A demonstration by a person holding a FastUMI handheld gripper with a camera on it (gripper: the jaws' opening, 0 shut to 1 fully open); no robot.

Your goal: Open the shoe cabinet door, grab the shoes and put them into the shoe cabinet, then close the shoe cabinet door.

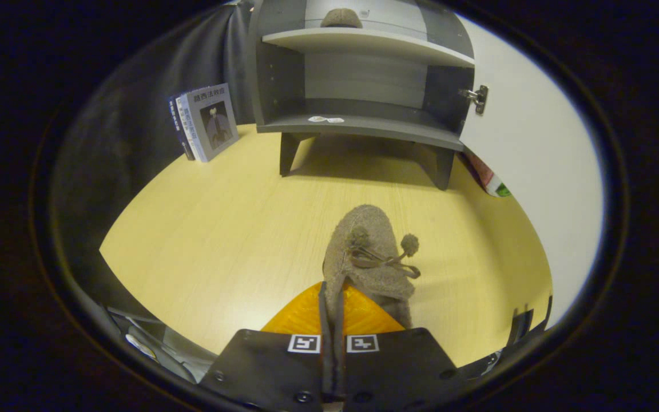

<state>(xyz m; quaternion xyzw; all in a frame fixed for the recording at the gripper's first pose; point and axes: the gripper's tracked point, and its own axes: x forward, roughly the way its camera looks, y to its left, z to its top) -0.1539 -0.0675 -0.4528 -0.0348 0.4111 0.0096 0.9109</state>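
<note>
We see the gripper (334,329) clenched on the heel edge of a grey woolly shoe (370,260), whose toe points ahead over the table (209,240). Beyond it stands the shoe cabinet (364,123), its door (530,166) swung open to the right, with a second shoe (341,18) on the upper shelf (364,46) and books (206,121) leaning beside the cabinet
</note>
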